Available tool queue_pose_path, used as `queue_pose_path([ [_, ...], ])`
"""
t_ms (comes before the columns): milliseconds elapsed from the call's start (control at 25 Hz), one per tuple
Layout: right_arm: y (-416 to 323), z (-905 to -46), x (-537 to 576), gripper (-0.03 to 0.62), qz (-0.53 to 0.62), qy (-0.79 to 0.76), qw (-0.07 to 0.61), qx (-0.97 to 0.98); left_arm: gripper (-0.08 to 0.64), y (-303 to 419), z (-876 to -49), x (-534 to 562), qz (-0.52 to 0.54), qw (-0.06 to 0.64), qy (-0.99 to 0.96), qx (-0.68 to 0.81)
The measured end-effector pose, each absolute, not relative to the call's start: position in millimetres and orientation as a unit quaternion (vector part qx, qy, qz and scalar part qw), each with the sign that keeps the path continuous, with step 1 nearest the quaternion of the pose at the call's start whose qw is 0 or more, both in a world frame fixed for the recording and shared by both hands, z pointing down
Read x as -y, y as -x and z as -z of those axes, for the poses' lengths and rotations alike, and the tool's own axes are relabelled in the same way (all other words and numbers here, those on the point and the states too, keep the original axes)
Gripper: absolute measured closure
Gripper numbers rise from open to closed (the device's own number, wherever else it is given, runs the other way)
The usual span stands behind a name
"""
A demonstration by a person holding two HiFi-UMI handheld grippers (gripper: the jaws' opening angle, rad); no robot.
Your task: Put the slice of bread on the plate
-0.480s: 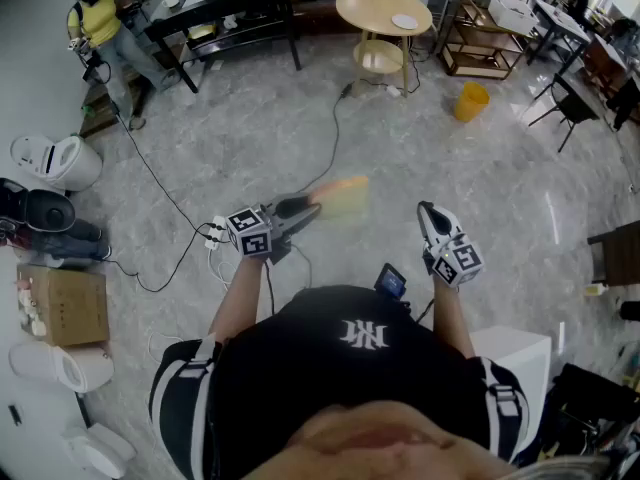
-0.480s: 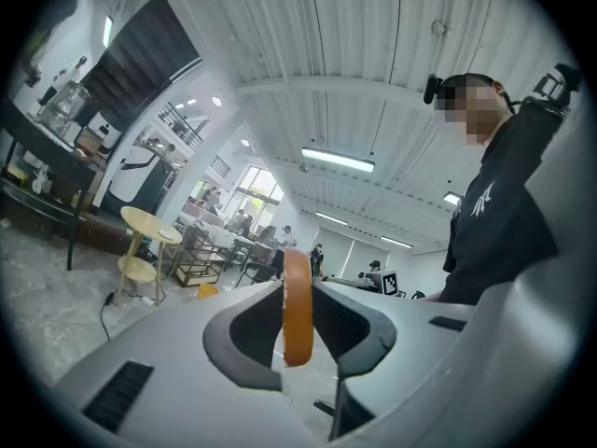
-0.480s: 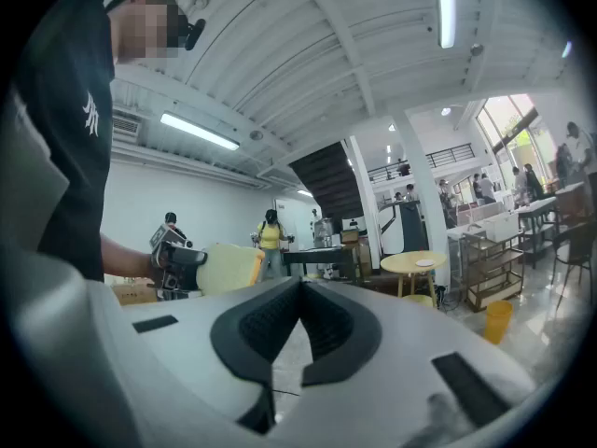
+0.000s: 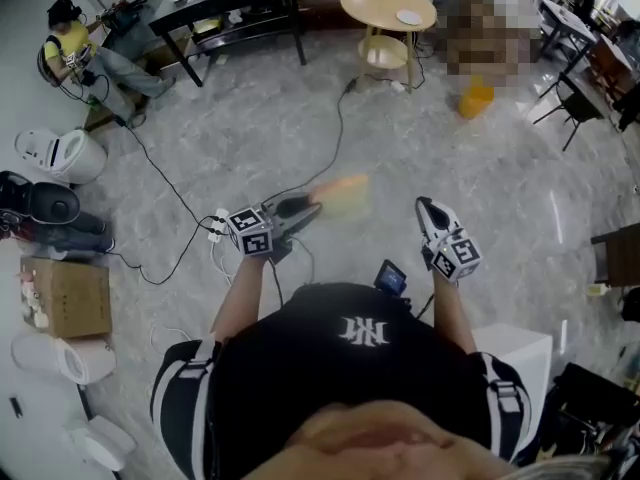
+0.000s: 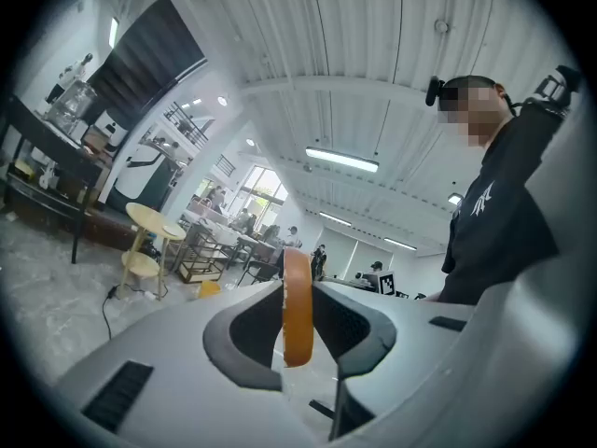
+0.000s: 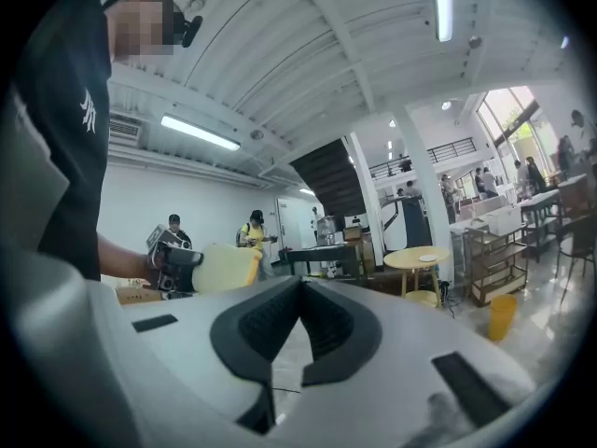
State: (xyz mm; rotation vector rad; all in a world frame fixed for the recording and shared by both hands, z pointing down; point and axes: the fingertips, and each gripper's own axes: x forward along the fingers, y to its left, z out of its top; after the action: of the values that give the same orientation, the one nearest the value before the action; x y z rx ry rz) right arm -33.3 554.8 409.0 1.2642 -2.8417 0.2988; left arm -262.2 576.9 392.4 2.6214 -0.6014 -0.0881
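A slice of bread (image 4: 345,196) with an orange-brown crust is held out over the marble floor, and my left gripper (image 4: 312,206) is shut on it. In the left gripper view the bread (image 5: 298,306) stands edge-on between the two pads. My right gripper (image 4: 424,208) is level beside it, shut and holding nothing; in its own view the pads (image 6: 270,320) meet at the tip. That view also catches the bread (image 6: 222,269) off to the left. A small white plate (image 4: 408,18) lies on a round wooden table (image 4: 375,8) far ahead, also seen as the plate (image 6: 432,257).
A black cable (image 4: 335,138) runs across the floor towards the round table. A yellow bin (image 4: 472,98) stands right of it, a black bench table (image 4: 225,8) left. A cardboard box (image 4: 65,298) and white appliances (image 4: 55,156) line the left side. A person in yellow (image 4: 65,48) sits far left.
Both grippers and the bread keep their places. The person in yellow at the far left now sits lower and further left in the head view.
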Motion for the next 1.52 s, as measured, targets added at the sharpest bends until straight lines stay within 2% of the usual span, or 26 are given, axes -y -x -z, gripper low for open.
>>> queue_pose_path([
  [1520,33.0,-419.9,-562.2,0.594,-0.111,-0.406,0.031,0.907,0.457,260.9,-401.3,-583.2,0.023,0.234,-0.947,0.221],
])
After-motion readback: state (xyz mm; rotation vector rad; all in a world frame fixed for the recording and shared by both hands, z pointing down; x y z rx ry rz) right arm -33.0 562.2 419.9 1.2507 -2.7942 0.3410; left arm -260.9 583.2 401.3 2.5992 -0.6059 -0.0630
